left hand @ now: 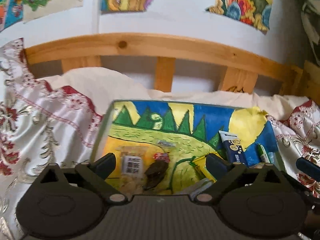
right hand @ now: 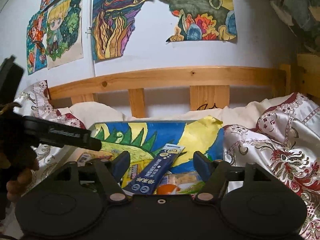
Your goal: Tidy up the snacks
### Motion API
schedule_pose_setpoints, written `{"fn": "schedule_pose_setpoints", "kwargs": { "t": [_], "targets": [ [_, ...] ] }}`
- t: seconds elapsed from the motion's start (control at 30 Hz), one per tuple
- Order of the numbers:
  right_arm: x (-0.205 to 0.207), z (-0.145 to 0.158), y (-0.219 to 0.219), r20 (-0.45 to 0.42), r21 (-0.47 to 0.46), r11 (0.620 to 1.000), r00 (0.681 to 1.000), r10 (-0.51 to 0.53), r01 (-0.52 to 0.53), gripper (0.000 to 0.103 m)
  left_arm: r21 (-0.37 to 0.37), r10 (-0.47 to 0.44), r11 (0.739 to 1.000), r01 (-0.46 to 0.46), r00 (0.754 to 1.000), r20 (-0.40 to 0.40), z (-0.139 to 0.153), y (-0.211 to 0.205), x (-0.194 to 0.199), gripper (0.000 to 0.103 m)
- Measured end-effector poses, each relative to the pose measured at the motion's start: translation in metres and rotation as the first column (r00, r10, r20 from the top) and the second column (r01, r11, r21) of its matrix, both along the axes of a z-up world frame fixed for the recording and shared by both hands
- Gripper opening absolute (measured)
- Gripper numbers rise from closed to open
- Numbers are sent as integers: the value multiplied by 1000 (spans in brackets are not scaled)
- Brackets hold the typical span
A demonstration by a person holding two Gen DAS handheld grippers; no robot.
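A clear tray (left hand: 104, 124) lined with a colourful landscape drawing lies on the bed. In the left wrist view it holds a clear snack packet with a barcode label (left hand: 131, 165), a dark wrapped snack with a red end (left hand: 157, 172), a blue stick packet (left hand: 234, 148) and a green packet (left hand: 264, 155). My left gripper (left hand: 161, 162) is open above the clear packet and the dark snack. In the right wrist view my right gripper (right hand: 161, 161) is open over the blue stick packet (right hand: 154, 172), which leans on an orange-and-white snack bag (right hand: 178, 184). The tray's far rim (right hand: 140, 122) shows there too.
A patterned satin quilt (left hand: 50, 116) and cream pillow surround the tray. A wooden headboard (right hand: 164, 78) and a wall with drawings stand behind. The left gripper's body (right hand: 60, 134) and the hand holding it show at the left of the right wrist view.
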State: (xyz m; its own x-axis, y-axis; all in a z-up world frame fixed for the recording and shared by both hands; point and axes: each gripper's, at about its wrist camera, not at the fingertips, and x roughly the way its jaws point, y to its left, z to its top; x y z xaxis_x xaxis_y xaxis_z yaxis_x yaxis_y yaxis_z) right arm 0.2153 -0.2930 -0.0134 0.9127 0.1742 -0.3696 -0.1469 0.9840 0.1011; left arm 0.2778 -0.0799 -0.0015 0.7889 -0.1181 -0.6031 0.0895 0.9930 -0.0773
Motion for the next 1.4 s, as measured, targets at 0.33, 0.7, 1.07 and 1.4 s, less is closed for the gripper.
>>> {"fn": "schedule_pose_setpoints", "kwargs": {
  "t": [0.33,0.7,1.07,1.4],
  "targets": [
    [-27,22,17,60,-34,999,998,15,-12,93,-41,42,998,-37,991,128,15,26,-59,102],
    [-67,42,29,110,-35,999,994,-20,24,102,-46,65,997,-57,979,193,19,51,-110,102],
    [-110,47,38,100,-33,998,993,-56,60,102,-59,64,997,-53,977,205,14,67,-152,102],
    [-137,47,36,84,-39,997,994,-69,73,102,-48,62,997,-54,980,190,8,73,-172,102]
  ]
}}
